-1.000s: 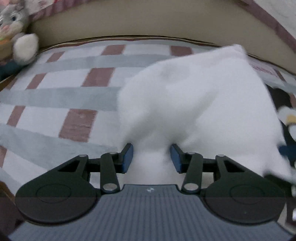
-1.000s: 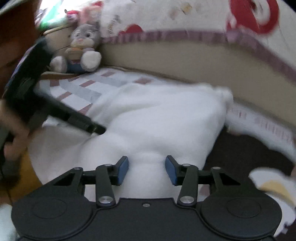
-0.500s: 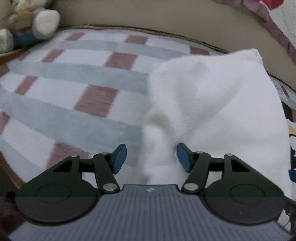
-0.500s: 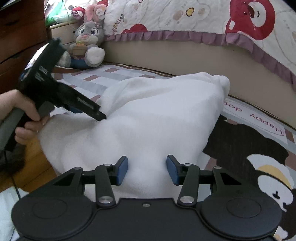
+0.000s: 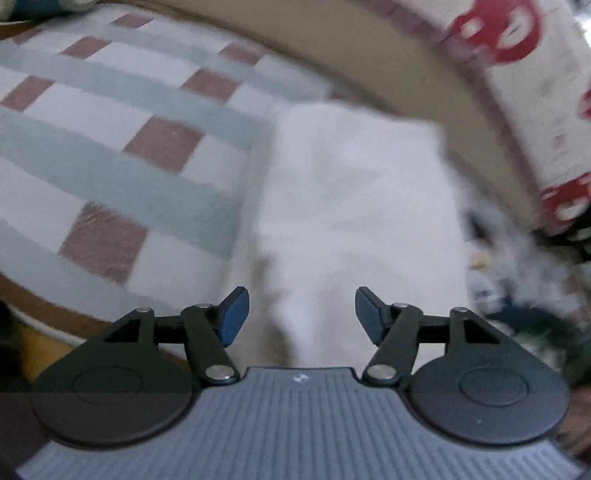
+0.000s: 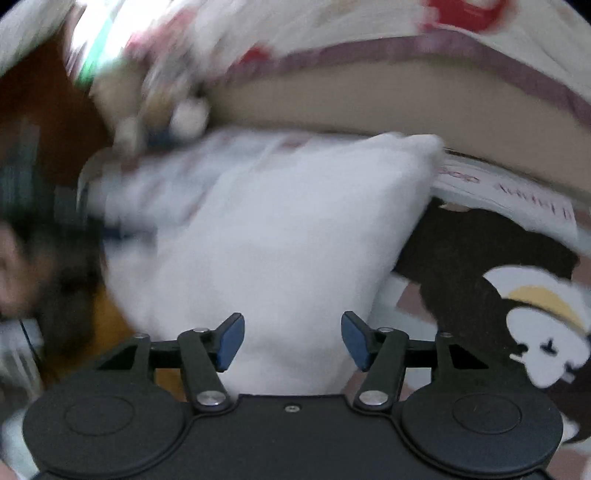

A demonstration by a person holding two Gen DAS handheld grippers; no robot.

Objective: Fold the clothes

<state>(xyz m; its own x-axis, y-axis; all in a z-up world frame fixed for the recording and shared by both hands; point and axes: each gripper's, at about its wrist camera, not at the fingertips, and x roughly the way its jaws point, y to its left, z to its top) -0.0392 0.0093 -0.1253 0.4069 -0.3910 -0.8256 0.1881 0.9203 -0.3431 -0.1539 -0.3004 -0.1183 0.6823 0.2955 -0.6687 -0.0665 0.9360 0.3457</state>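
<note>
The fluffy white fleece garment lies on the checked grey-and-maroon blanket near its right edge. Left gripper and right gripper both have fingers spread, gripping nothing, probably released so the fold can settle.

This is a home bedroom. A cartoon-print quilt with a purple frill hangs over the bed's tan side. Below that bed lie a checked blanket and a picture mat.

Blurred, upside-down lettering is seen on the white strip of the mat; it cannot be read.
</note>
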